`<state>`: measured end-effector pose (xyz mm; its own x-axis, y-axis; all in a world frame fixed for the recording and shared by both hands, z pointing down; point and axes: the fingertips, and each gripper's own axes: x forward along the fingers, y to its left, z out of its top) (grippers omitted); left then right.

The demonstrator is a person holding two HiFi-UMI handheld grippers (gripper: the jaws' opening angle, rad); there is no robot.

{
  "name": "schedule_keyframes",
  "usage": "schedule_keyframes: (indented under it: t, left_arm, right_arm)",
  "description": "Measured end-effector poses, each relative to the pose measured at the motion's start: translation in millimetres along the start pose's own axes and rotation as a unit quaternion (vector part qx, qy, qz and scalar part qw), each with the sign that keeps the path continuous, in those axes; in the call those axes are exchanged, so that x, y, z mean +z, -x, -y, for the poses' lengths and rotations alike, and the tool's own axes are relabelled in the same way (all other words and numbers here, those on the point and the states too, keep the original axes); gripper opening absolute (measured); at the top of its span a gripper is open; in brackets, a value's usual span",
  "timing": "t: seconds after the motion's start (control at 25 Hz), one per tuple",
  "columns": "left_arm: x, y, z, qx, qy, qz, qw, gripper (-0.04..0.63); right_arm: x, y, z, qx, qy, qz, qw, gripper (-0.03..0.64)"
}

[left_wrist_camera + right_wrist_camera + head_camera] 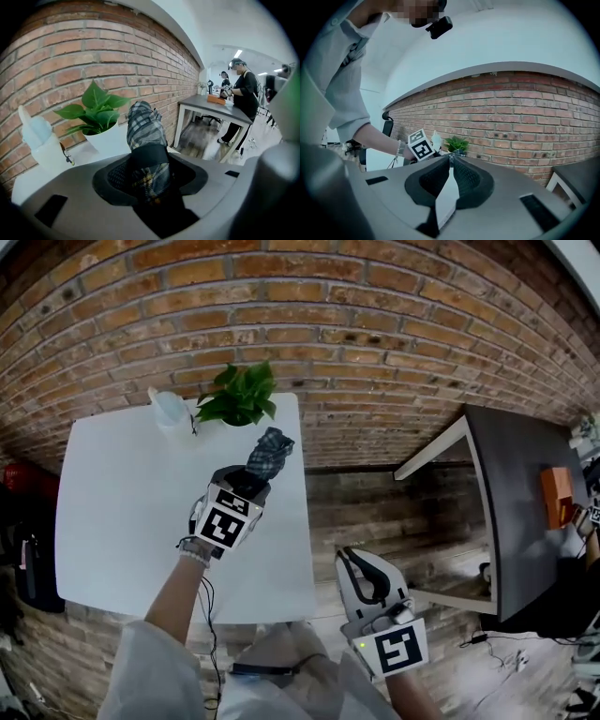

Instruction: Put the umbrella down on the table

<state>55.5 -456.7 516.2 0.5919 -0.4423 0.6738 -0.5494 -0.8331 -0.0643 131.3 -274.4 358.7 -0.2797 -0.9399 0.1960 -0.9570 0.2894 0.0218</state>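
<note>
While left tool [246,486] grips umbrella [270,452], plant [239,397] (bottle [171,411] beside) just ahead

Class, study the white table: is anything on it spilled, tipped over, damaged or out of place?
Nothing stands out. The potted plant and the white bottle stand upright by the wall, and the umbrella is gripped in the left gripper above the table.

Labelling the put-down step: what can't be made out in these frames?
- Umbrella handle end: in the head view it is hidden under the left tool and its marker cube. In the left gripper view it is lost in shadow between the jaws.
- Umbrella touching the white table or apart: no view shows its underside.
- Orange item on the dark table: too small in the head view.
</note>
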Motion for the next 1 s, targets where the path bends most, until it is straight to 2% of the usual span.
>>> schedule_keyframes:
  t: [0.12,0.24,0.56,0.72,1.0]
  left_arm:
    - [-3.4,-32.0,-13.2,-0.006,-0.003,-0.023,0.9997,0.229]
    - [-5.5,-58.2,-22.0,-0.014,-0.024,-0.043,0.9987,0.229]
    - [-23.4,-94.4,-35.7,-0.024,-0.044,-0.094,0.9943,0.245]
    - [-20.4,-95.8,-35.2,-0.019,-0.053,-0.095,0.9939,0.260]
    - [-12.8,-73.7,-31.8,-0.007,-0.016,-0.062,0.9979,0.273]
  right_arm:
    - [-6.0,-6.0,2.9,-0.004,0.002,-0.006,1.000,0.057]
    - [-12.4,-10.4,1.7,-0.007,-0.003,-0.012,1.000,0.057]
    - [-25.5,-11.1,9.7,-0.021,-0.016,-0.028,0.999,0.057]
    - [-30.1,-10.3,14.4,-0.026,-0.015,-0.033,0.999,0.057]
    - [-16.5,-13.3,9.9,-0.016,-0.013,-0.015,1.000,0.057]
